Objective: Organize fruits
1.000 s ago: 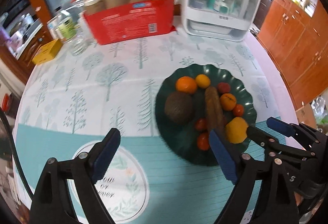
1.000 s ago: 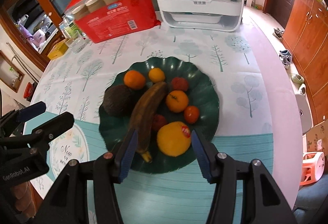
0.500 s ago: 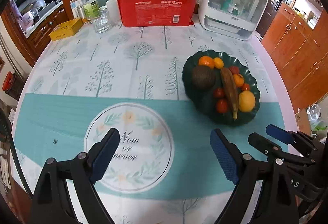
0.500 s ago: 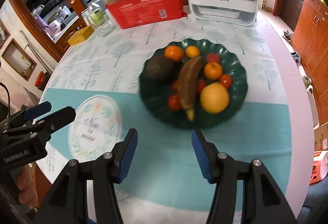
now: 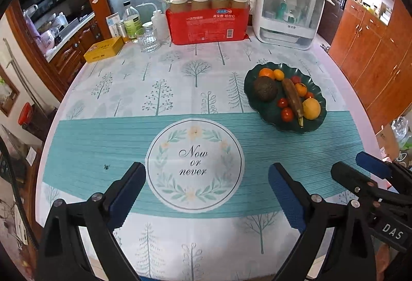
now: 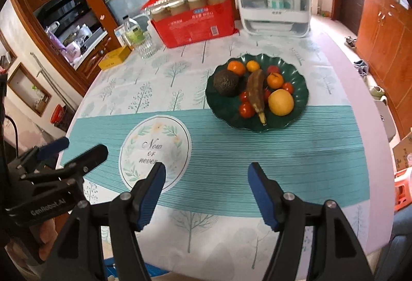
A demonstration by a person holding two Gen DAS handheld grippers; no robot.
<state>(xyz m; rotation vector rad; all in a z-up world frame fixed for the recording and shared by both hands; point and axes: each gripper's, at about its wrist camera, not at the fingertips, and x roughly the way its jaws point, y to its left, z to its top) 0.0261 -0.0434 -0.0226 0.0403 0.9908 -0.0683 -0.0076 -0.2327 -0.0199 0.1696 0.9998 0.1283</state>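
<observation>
On the far right part of the round table (image 5: 342,90), well beyond both grippers, sits the dark green plate (image 5: 316,124) with all the fruit on it: a brown banana (image 5: 292,101) down the middle, a big yellow orange (image 5: 311,108) on its right, a dark avocado (image 5: 265,88) on its left, and small tomatoes and tangerines around them. Left gripper (image 5: 207,189) hangs over the "Now or never" circle on the tablecloth (image 5: 128,131), jaws wide and opening further, nothing between them. Right gripper (image 6: 204,192) is just beside it over the teal band, jaws also spreading and empty, with the plate up ahead.
</observation>
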